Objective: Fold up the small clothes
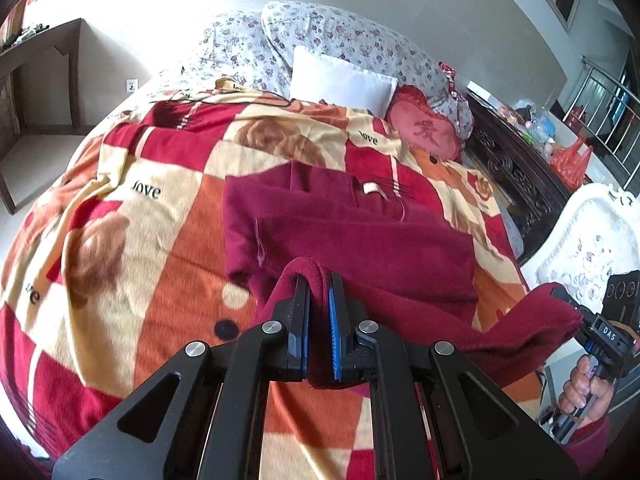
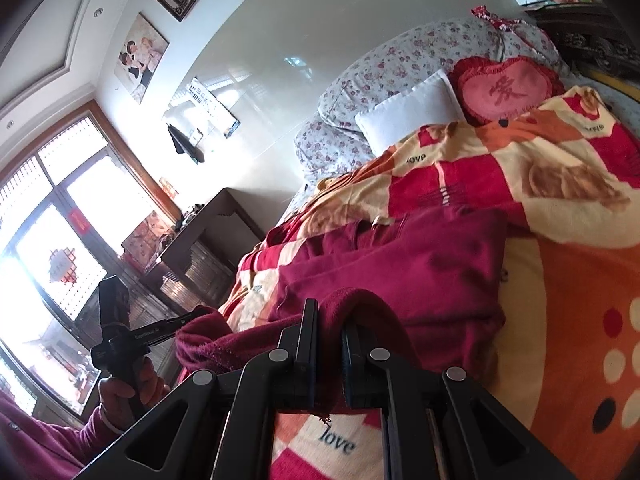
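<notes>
A dark red knit garment point(image 1: 352, 232) lies on the patterned blanket point(image 1: 120, 240) of a bed, its near edge lifted off the blanket. My left gripper point(image 1: 319, 280) is shut on one corner of that edge, cloth bunched between its blue pads. My right gripper point(image 2: 330, 312) is shut on the other corner. In the left wrist view the right gripper point(image 1: 568, 300) shows at the far right, the hem stretched toward it. The right wrist view catches the left gripper point(image 2: 196, 316) at lower left, held by a hand point(image 2: 124, 392). The garment point(image 2: 400, 264) spreads ahead on the bed.
A white pillow point(image 1: 340, 80), a red heart cushion point(image 1: 424, 128) and floral bedding point(image 1: 340, 32) lie at the bed's head. A dark carved headboard point(image 1: 516, 172) and a white chair point(image 1: 588, 248) stand at the right. A dark desk point(image 2: 208, 232) stands by the window.
</notes>
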A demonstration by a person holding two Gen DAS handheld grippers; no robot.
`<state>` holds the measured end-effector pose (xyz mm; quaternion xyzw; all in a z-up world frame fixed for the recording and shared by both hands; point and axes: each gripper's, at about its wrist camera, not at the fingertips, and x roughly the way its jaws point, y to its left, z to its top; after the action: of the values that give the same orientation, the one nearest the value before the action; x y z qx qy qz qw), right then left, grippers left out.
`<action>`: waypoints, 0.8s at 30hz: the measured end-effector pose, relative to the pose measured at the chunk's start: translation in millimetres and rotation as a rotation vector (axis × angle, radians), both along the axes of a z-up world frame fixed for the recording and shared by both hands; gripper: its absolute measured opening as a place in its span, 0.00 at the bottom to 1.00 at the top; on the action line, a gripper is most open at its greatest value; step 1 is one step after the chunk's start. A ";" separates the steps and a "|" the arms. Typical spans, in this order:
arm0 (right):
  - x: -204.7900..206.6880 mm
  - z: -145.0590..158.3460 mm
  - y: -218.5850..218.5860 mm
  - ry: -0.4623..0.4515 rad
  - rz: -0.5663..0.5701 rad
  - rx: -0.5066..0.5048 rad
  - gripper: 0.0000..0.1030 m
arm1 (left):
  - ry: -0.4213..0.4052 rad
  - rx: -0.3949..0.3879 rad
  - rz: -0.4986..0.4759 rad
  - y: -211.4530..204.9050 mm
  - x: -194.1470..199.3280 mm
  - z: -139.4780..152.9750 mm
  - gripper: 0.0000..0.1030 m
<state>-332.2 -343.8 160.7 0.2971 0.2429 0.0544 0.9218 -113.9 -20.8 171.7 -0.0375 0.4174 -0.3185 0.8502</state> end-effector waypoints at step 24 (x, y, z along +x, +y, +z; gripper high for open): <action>156.8 -36.5 -95.3 0.174 -0.164 -0.033 0.08 | 0.013 0.030 0.084 -85.6 148.5 -29.1 0.07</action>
<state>-175.5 -439.1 124.2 0.3042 0.2979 -0.0512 0.9034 34.6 -106.4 142.7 -0.0444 0.4256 -0.2758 0.8607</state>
